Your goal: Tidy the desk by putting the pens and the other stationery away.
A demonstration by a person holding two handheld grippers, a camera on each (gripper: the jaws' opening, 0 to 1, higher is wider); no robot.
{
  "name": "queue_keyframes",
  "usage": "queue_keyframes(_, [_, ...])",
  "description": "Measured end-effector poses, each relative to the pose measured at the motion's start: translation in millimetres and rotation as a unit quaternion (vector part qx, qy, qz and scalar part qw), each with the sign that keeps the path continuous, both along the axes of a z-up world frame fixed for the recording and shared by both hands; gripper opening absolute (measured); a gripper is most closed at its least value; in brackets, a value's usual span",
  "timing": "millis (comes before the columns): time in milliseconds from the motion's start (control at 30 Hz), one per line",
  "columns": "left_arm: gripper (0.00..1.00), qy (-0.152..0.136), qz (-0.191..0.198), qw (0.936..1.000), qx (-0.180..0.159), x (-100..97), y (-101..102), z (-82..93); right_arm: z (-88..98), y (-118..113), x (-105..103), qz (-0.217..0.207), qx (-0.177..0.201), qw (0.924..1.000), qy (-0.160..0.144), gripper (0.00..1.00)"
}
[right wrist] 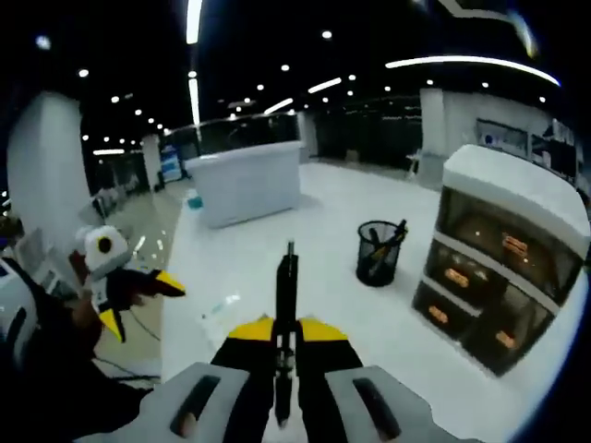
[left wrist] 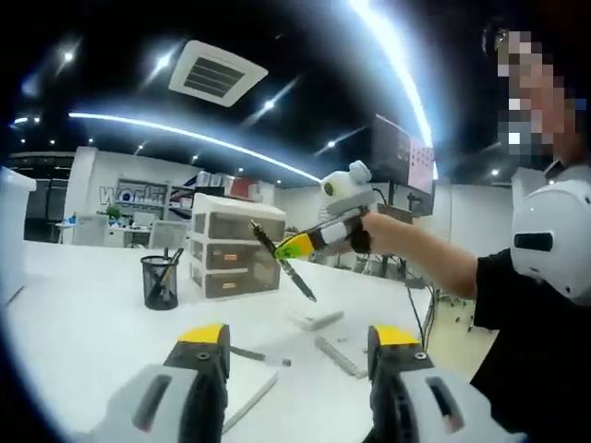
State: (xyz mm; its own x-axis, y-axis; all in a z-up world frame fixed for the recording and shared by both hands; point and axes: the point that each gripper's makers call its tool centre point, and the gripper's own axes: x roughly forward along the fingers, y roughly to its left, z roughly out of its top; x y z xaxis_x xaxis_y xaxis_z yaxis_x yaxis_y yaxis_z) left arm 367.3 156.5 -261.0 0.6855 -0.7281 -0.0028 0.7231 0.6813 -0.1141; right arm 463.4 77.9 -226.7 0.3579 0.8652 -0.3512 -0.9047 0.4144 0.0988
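My right gripper [right wrist: 287, 325] is shut on a dark pen [right wrist: 287, 286] that sticks out forward above the white desk [right wrist: 231, 268]. In the left gripper view, a hand holds that right gripper [left wrist: 290, 246] in the air with the pen [left wrist: 288, 269] slanting down. A black mesh pen cup [left wrist: 160, 281] with pens in it stands beside a drawer unit [left wrist: 231, 247]. My left gripper [left wrist: 297, 346] is open and holds nothing, low over the desk. A dark pen [left wrist: 259, 356], a small white block [left wrist: 314, 320] and a grey ruler-like strip [left wrist: 340, 356] lie ahead of it.
In the right gripper view, the mesh cup [right wrist: 379, 251] stands left of the drawer unit [right wrist: 503, 268], and the left gripper [right wrist: 138, 303] is held off the desk's left edge. A white pad [left wrist: 245, 392] lies near my left jaw. A white counter [right wrist: 245, 180] stands beyond.
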Motion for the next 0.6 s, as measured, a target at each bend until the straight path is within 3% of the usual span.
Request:
queue_keyframes(233, [0.6, -0.001, -0.021, 0.9997, -0.009, 6.4, -15, 10.6, 22.9, -5, -22, 0.004, 0.053, 0.996, -0.071, 0.05])
queue_keyframes(600, [0.59, -0.007, -0.041, 0.9991, -0.007, 17.1, -35, 20.4, 31.0, -18, -43, -0.006, 0.183, 0.9805, -0.072, 0.05])
